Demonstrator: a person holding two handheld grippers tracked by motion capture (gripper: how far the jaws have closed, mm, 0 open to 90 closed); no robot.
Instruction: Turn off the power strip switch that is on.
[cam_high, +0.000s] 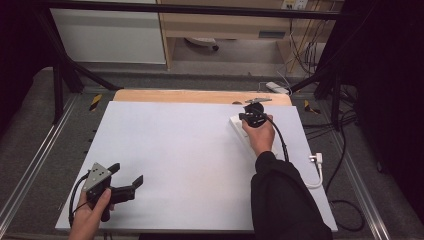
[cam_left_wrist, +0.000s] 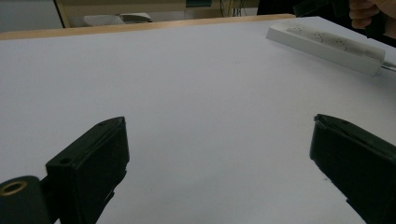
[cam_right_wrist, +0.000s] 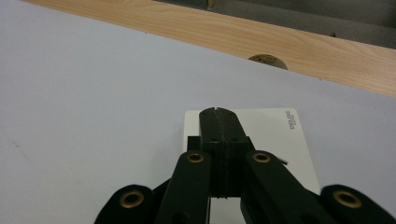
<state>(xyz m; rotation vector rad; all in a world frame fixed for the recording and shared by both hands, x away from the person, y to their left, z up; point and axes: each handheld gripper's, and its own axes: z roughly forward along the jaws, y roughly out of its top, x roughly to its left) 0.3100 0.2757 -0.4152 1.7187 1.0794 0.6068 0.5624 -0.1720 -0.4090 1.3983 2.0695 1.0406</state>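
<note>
Right tool (cam_high: 251, 111): jaws pressed fully together with nothing between them; it sits over the far end of the white power strip (cam_right_wrist: 275, 135), tips above the strip's top face; whether they touch it cannot be told.
Left tool (cam_high: 127, 176): jaws spread wide and holding nothing, above the near left corner of the counter (cam_high: 175, 160).
Power strip: lies flat at the far right of the counter, running from near the far edge back toward the person, its white cable (cam_high: 318, 175) looping off the right edge.
Far edge: a bare wooden strip (cam_right_wrist: 299, 44) borders the white surface just beyond the power strip's end.
Open room: the whole middle and left of the counter lies bare between the two tools, which are well apart.
Surround: metal rails (cam_high: 30, 170) run along both sides below the counter.
</note>
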